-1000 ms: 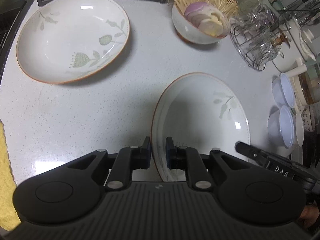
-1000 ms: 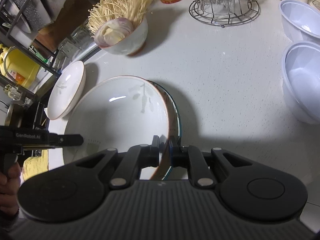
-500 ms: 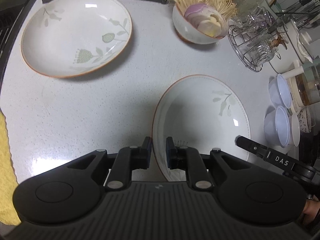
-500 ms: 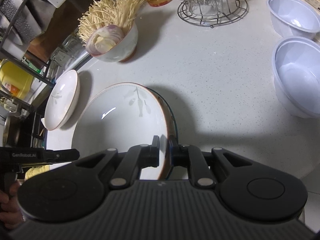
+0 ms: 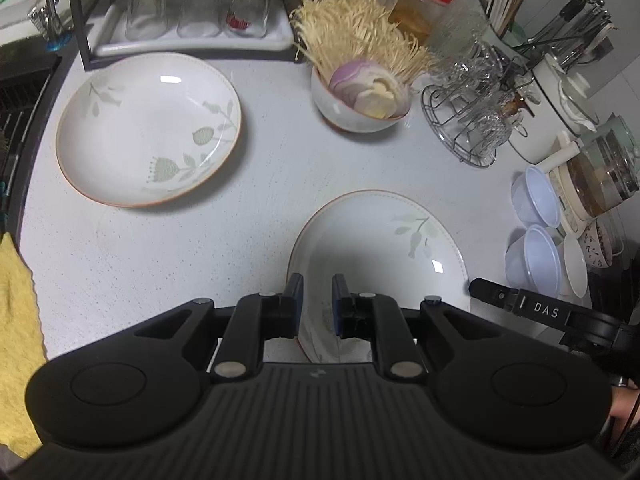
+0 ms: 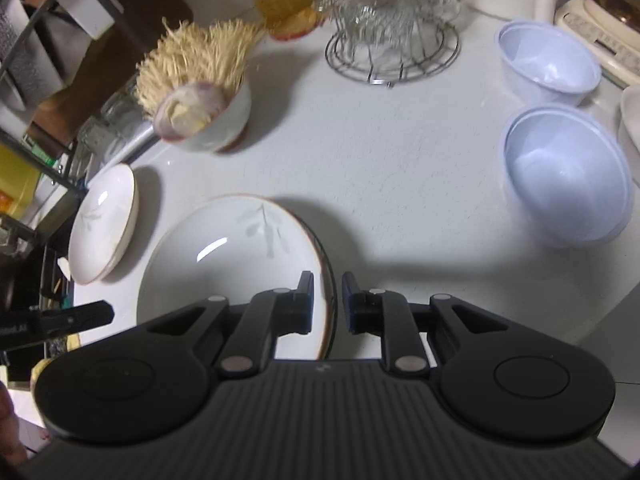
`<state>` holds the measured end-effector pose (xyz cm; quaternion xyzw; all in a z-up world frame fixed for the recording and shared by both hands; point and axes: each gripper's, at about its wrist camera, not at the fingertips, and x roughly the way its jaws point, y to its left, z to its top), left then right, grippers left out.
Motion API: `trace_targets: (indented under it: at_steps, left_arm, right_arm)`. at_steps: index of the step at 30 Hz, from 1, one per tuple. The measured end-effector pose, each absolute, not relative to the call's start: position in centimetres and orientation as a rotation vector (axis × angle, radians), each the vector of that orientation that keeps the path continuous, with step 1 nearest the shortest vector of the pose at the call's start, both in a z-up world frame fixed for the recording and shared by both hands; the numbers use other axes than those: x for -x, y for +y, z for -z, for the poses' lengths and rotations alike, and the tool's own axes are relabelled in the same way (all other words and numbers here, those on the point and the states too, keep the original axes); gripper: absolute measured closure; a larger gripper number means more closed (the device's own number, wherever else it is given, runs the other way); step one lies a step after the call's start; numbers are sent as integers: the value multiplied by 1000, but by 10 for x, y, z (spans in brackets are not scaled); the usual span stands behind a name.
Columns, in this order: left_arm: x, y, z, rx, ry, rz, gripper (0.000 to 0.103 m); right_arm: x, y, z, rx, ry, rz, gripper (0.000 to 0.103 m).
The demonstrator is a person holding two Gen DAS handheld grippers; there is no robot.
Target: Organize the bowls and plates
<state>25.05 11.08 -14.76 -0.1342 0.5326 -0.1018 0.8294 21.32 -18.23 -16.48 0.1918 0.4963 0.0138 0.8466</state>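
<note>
On counter (image 5: 260,168): 2 plates (image 5: 148,128), 2 plastic bowls (image 6: 566,176).

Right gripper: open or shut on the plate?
Open. The right gripper fingers straddle the near plate rim with a visible gap on both sides; nothing is clamped.

Home kitchen, white countertop (image 5: 260,184), plates (image 5: 148,128), glass rack (image 5: 468,120), kettle (image 5: 604,172)
</note>
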Motion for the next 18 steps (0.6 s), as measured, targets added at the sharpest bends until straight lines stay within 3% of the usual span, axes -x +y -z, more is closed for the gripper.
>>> trace_targets:
  at_steps: [18]
  left_arm:
    - [-215,127,64,228,957,257,87]
  right_arm:
    - [-171,-152,74,-332,817,-72,84]
